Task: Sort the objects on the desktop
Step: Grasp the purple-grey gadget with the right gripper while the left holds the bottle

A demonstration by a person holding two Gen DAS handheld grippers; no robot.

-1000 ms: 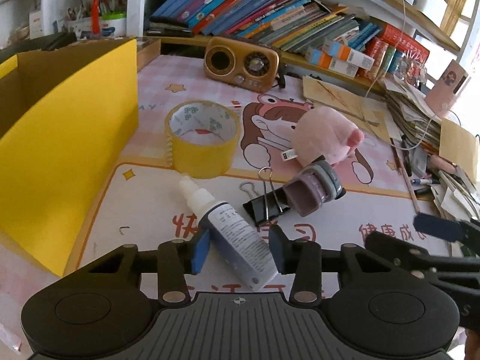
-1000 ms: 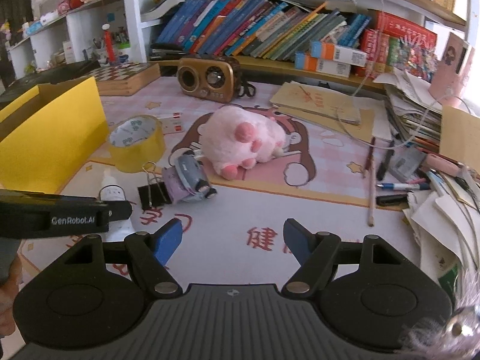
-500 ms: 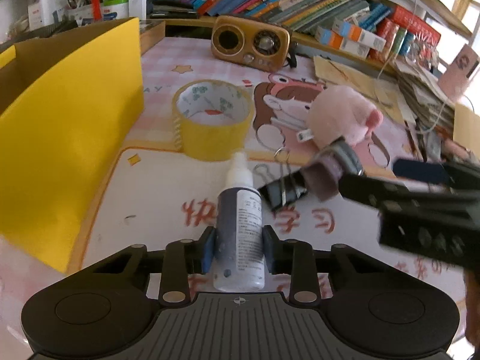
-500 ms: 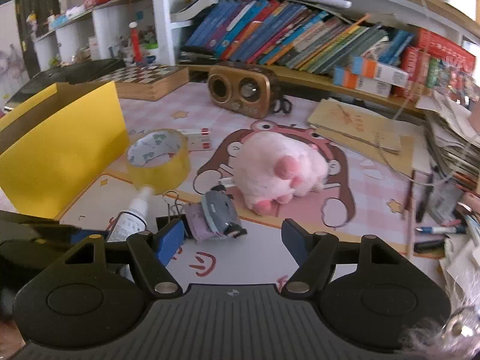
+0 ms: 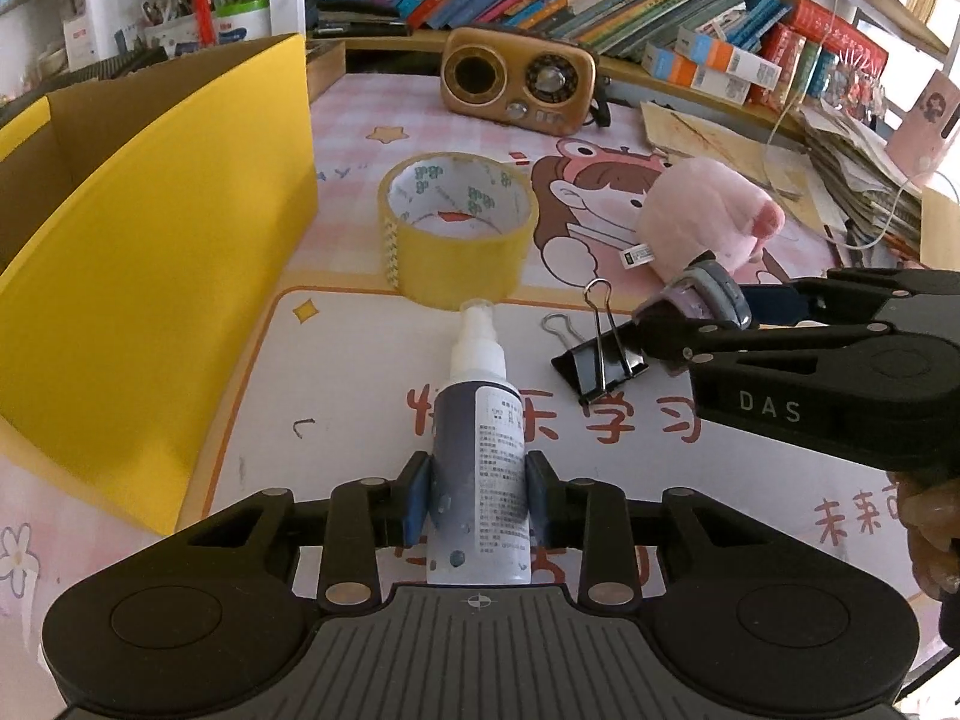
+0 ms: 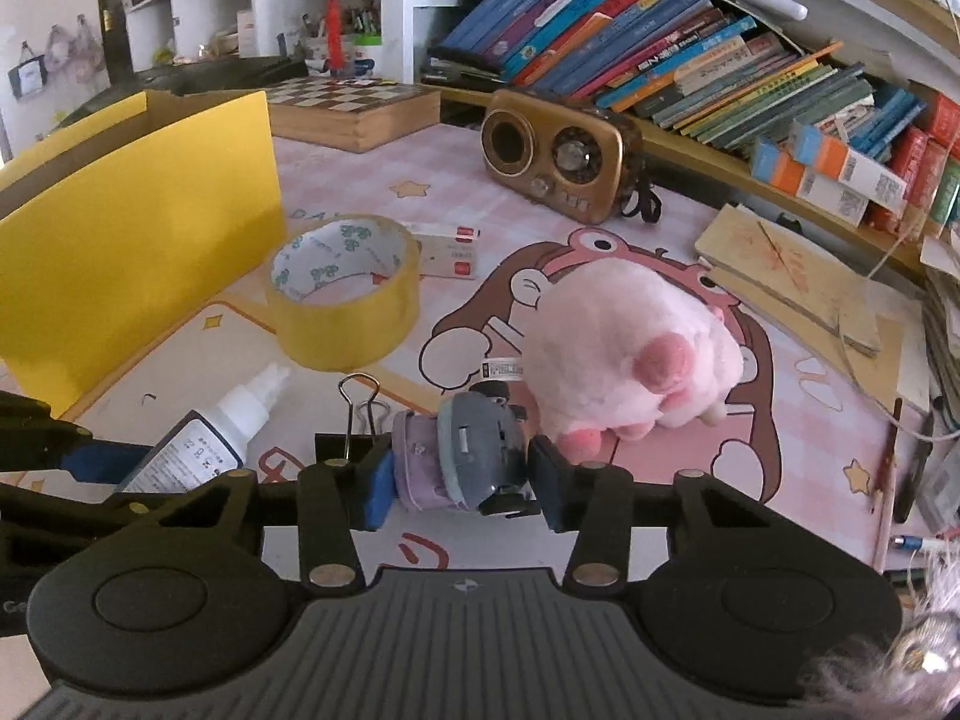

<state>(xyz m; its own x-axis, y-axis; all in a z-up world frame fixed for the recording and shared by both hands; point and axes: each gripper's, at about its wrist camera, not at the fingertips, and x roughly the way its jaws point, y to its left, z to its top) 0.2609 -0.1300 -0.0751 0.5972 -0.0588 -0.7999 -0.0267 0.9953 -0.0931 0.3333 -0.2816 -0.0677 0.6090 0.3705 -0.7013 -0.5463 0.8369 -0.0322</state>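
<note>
A white-capped spray bottle (image 5: 477, 420) with a dark label lies on the desk mat, nozzle pointing away. My left gripper (image 5: 478, 498) is shut on its body. To its right lies a small purple-and-grey cylinder (image 6: 462, 456) beside a black binder clip (image 6: 354, 438). My right gripper (image 6: 462, 480) has its jaws closing around the cylinder, and both blue pads touch its ends. In the left wrist view the right gripper (image 5: 702, 315) reaches in from the right over the cylinder (image 5: 708, 294).
A yellow tape roll (image 5: 456, 228) stands behind the bottle, and a pink plush (image 6: 630, 348) lies right behind the cylinder. An open yellow box (image 5: 150, 276) fills the left side. A gold radio (image 5: 519, 81), books and stacked papers (image 6: 792, 288) line the back and right.
The left jaws closed on the bottle, which now points straight away. The right gripper moved forward and left to the cylinder, and its jaws narrowed around it.
</note>
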